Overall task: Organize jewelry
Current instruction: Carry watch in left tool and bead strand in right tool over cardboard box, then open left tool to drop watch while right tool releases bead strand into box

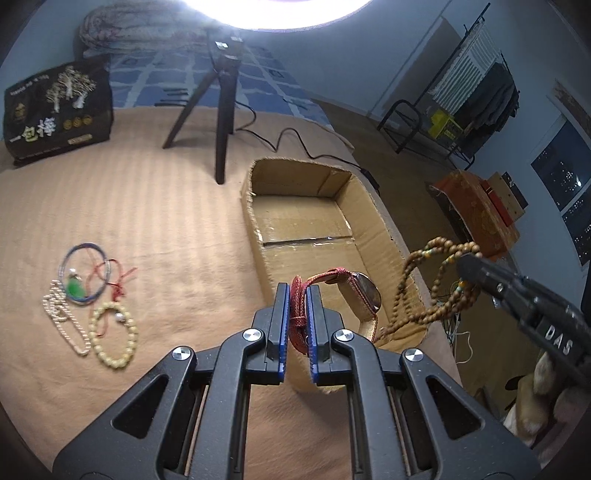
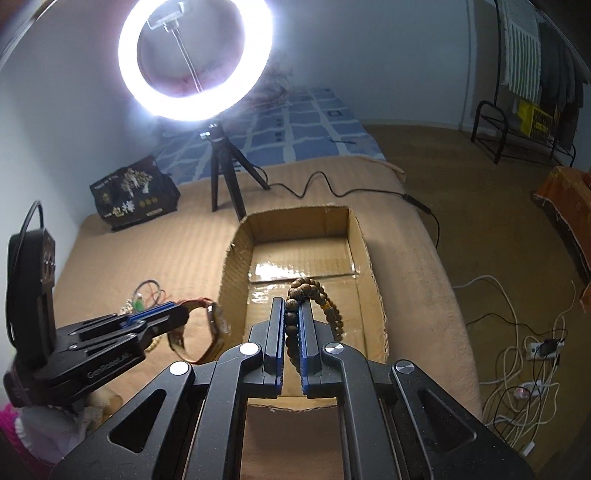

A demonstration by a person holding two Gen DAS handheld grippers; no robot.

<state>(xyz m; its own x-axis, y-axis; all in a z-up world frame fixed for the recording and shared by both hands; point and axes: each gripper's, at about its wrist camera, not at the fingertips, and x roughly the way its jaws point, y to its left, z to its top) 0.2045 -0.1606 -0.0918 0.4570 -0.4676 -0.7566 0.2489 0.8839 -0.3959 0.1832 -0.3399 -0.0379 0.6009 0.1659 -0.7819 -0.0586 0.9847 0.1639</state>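
Left wrist view: left tongs clamped on red strap of watch, low centre, over near end of cardboard box; light but top-heavy, better pinched near case. Right wrist view: right tongs closed on limp, swinging wooden bead string, centre frame, above box.

This is looking like a bedroom in a home. A tan blanket is covering a bed, with a blue checked sheet and a rolled quilt lying at its far end by the pale wall. A clothes rack is standing across the brown floor, garments hanging from it — plainly lived-in. White cables and a power strip are trailing over the floor beside the bed. A ring light on a small tripod is glowing on the bedding — a home setup.
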